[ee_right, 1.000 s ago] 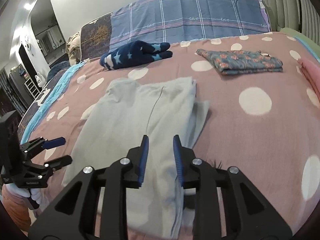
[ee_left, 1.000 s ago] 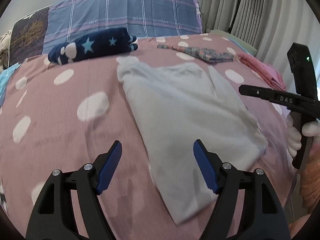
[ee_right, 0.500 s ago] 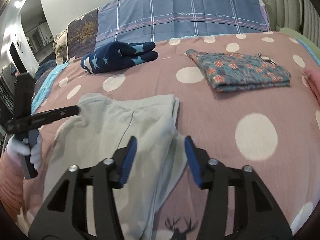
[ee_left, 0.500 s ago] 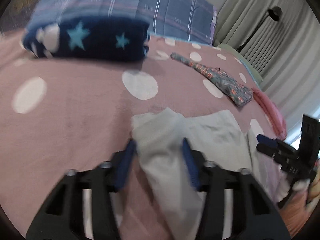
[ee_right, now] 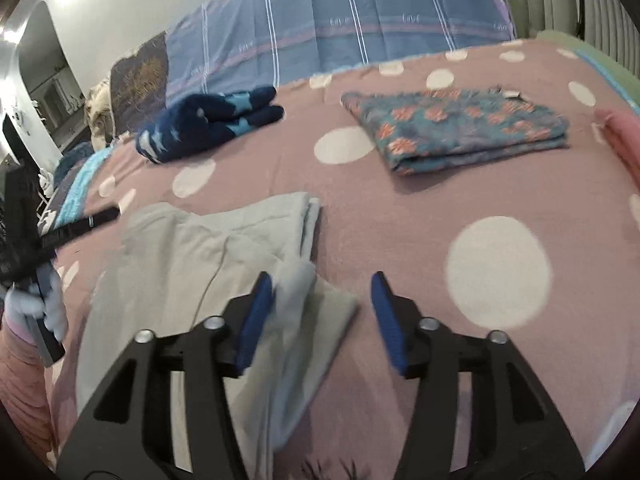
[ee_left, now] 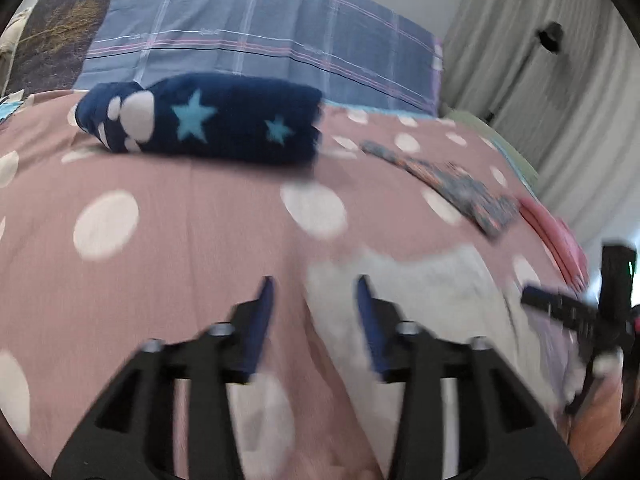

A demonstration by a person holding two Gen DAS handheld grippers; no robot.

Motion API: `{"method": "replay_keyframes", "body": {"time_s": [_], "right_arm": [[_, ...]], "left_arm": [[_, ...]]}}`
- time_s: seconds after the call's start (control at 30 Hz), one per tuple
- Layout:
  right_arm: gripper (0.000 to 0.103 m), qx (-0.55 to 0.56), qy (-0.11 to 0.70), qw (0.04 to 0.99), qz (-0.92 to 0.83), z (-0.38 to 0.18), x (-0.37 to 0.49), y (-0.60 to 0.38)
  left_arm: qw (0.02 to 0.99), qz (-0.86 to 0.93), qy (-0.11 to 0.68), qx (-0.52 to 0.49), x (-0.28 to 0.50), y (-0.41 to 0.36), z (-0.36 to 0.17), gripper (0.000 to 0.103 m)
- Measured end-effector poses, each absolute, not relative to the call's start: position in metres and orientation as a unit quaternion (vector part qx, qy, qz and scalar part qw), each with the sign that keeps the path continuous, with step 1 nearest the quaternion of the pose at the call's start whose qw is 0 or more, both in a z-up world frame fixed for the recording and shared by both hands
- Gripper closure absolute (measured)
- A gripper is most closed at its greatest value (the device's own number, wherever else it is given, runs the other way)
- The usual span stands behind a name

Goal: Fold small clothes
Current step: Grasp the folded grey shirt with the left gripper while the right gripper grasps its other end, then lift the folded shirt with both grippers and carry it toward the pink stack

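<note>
A pale grey garment [ee_left: 420, 280] lies flat on the pink dotted bedspread [ee_left: 180, 208], folded lengthwise. In the left wrist view my left gripper [ee_left: 316, 300] sits low at the garment's far left corner. Its jaws are opening, and the cloth's edge lies between them by the right finger, with no pad pressing on it. In the right wrist view my right gripper [ee_right: 322, 300] stands open over the grey garment [ee_right: 208, 264]. A loose flap of the garment lies between the fingers, against the left one. Each gripper shows at the edge of the other's view.
Behind the garment lie a folded navy piece with stars [ee_left: 208, 120], a folded floral cloth [ee_right: 460, 128] and a pink cloth [ee_left: 556, 236] at the right edge. A plaid pillow [ee_left: 260, 40] stands at the head of the bed, with curtains [ee_left: 560, 80] at the right.
My left gripper moved forward to the garment's far left corner, narrowed around it, then widened. My right gripper opened and moved up along the garment's right side.
</note>
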State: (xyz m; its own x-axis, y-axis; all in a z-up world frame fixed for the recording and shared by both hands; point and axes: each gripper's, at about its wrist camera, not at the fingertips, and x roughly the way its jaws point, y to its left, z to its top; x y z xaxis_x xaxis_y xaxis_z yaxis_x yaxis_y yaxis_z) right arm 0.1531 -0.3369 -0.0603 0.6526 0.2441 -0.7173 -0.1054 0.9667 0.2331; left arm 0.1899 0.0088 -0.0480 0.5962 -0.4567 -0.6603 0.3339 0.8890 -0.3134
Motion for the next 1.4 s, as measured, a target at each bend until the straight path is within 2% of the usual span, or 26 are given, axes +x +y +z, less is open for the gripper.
{"method": "replay_keyframes", "body": {"time_s": [0.1,0.17,0.3,0.33,0.5,0.73,0.83,1.03,1.23,1.3,1.4], "right_arm": [[0.04,0.104,0.415,0.895,0.123,-0.059,0.133,-0.348],[0.04,0.133,0.434,0.879,0.147,-0.065,0.123,-0.357],[0.037,0.191,0.472,0.837,0.2,-0.087,0.116,-0.362],[0.034,0.193,0.473,0.835,0.206,-0.089,0.116,-0.361],[0.034,0.231,0.471,0.81,0.261,-0.095,0.144,-0.35],[0.04,0.182,0.476,0.809,0.293,-0.097,0.177,-0.32],[0.045,0.167,0.468,0.814,0.301,-0.099,0.184,-0.314],[0.055,0.176,0.454,0.819,0.304,-0.105,0.19,-0.316],[0.061,0.185,0.449,0.815,0.316,-0.108,0.191,-0.318],[0.064,0.185,0.447,0.816,0.317,-0.109,0.191,-0.318],[0.069,0.185,0.447,0.819,0.31,-0.109,0.191,-0.318]], "left_arm": [[0.864,-0.266,0.417,-0.094,0.154,0.008,-0.059,0.049],[0.843,-0.294,0.435,-0.117,0.13,0.005,-0.071,0.04],[0.817,-0.325,0.461,-0.117,0.11,-0.005,-0.091,0.04],[0.818,-0.326,0.46,-0.115,0.111,-0.006,-0.093,0.039],[0.813,-0.331,0.46,-0.131,0.133,-0.015,-0.098,0.039],[0.804,-0.351,0.461,-0.131,0.158,-0.027,-0.1,0.036],[0.797,-0.371,0.455,-0.138,0.161,-0.027,-0.101,0.025],[0.81,-0.373,0.444,-0.087,0.155,-0.044,-0.099,0.014],[0.817,-0.367,0.44,-0.067,0.155,-0.049,-0.099,0.014],[0.821,-0.359,0.439,-0.061,0.155,-0.05,-0.098,0.018],[0.835,-0.334,0.436,-0.04,0.152,-0.053,-0.095,0.032]]}}
